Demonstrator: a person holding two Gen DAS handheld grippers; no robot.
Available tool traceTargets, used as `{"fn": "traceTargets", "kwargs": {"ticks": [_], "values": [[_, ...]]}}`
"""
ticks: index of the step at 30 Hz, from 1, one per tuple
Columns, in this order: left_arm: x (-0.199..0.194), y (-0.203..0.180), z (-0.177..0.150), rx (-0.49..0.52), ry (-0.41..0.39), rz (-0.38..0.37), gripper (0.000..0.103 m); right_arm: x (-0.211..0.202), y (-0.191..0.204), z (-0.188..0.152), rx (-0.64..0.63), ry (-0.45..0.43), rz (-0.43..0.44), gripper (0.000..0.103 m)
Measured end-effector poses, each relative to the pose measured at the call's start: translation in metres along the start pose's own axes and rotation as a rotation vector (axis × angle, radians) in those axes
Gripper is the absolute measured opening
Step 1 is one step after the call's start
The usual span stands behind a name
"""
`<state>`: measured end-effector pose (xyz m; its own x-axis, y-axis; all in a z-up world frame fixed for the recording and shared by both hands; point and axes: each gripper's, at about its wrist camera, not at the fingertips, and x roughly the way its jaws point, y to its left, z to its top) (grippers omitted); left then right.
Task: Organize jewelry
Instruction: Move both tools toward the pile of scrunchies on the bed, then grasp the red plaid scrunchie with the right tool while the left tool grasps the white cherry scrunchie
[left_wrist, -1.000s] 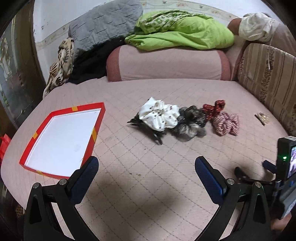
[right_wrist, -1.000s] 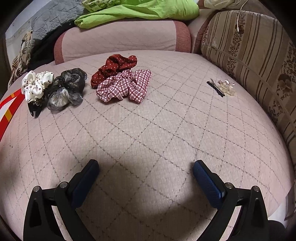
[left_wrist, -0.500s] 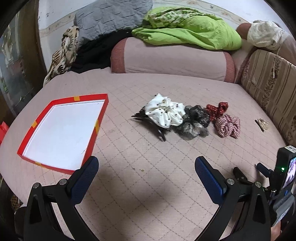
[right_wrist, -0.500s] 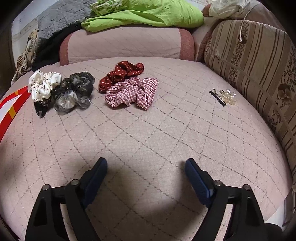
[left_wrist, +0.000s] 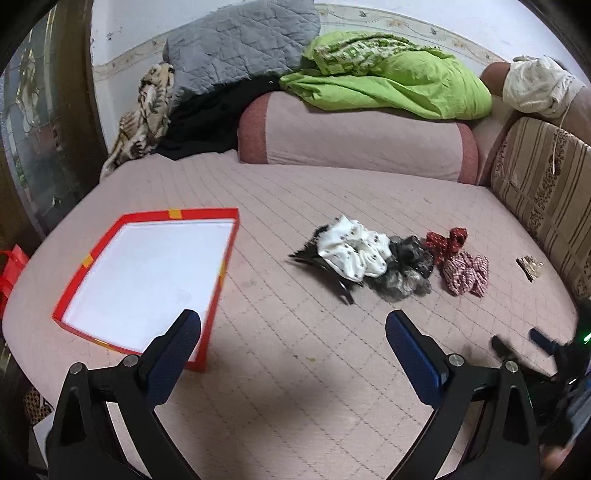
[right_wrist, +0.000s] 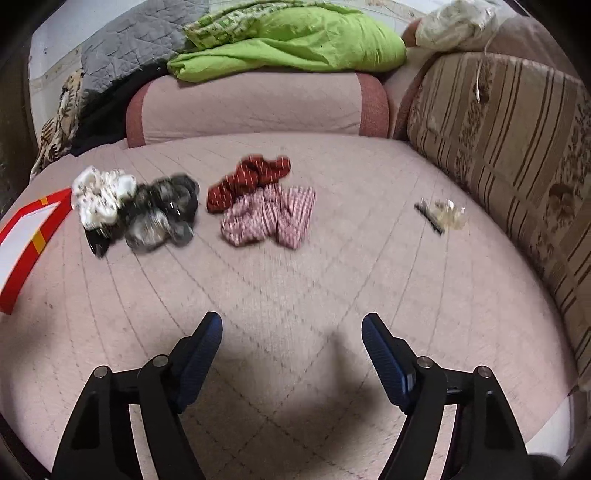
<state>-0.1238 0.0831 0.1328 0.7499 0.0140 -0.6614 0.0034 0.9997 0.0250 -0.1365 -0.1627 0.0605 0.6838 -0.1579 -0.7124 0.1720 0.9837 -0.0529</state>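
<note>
Left wrist alone shows whole red tray (left_wrist: 146, 284).

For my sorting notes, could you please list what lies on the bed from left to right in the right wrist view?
Red box → white scrunchie → grey-black scrunchie → plaid scrunchie → hair clips.

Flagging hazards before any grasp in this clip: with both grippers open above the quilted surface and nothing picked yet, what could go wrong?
The white scrunchie lies against the grey scrunchie and on a black hair clip; a pinch may drag neighbours along. The small clips near the striped cushion are thin, so fingers could slip off. The red tray has a low rim that a carried item might snag.
</note>
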Motion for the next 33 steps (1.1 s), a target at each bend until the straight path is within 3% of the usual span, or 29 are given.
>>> {"fn": "traceTargets", "kwargs": {"ticks": [3,7,11,17,24,28,33], "values": [[-0.003,0.005,0.002,0.017,-0.011,0.028,0.1,-0.02,0.001,0.027,-0.031,-0.063,0.001,0.082],[-0.003,0.004,0.006,0.022,0.006,0.021,0.1,-0.037,0.003,0.07,-0.042,-0.123,0.063,0.083],[-0.003,0.0,0.01,0.034,0.019,0.011,0.1,-0.038,0.009,0.091,-0.043,-0.153,0.109,0.083],[0.006,-0.007,0.013,0.064,0.052,0.009,0.1,-0.011,0.012,0.103,-0.045,-0.085,0.157,0.083],[0.028,-0.009,0.02,0.075,0.091,-0.018,0.1,0.017,-0.015,0.105,0.006,-0.056,0.153,0.083],[0.047,0.002,0.039,0.022,0.114,-0.072,0.1,0.04,-0.034,0.098,0.059,0.005,0.167,0.083],[0.076,-0.005,0.06,0.024,0.141,-0.146,0.1,0.062,-0.045,0.095,0.101,0.07,0.211,0.082]]}}
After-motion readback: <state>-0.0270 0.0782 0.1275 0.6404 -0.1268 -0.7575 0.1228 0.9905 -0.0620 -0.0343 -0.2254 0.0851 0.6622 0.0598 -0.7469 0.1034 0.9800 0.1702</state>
